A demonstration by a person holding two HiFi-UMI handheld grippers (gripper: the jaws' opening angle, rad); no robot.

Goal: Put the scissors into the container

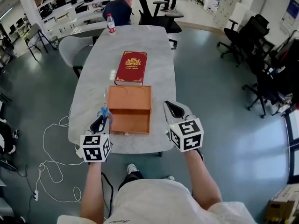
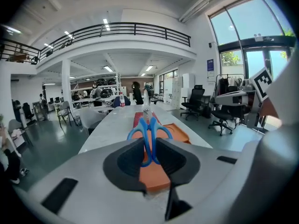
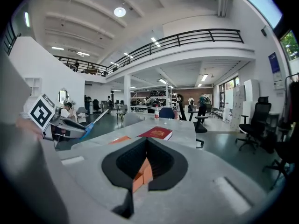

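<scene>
Blue-handled scissors (image 1: 104, 113) are clamped by their handles in my left gripper (image 1: 102, 120), just off the left front corner of the open orange container (image 1: 129, 100). In the left gripper view the scissors (image 2: 149, 133) stand between the shut jaws of the left gripper (image 2: 149, 147) with the blades pointing away, and the container (image 2: 181, 135) lies just ahead. My right gripper (image 1: 172, 108) hovers by the container's right front corner, shut and holding nothing. In the right gripper view the right gripper (image 3: 147, 144) has only an orange bit of the container (image 3: 140, 174) showing below its jaws.
A red book (image 1: 131, 67) lies on the grey table (image 1: 159, 55) beyond the container, and a water bottle (image 1: 110, 24) stands at the far end. A grey chair (image 1: 70, 48) is on the left, black office chairs (image 1: 154, 10) beyond, and a white cable (image 1: 51, 148) on the floor.
</scene>
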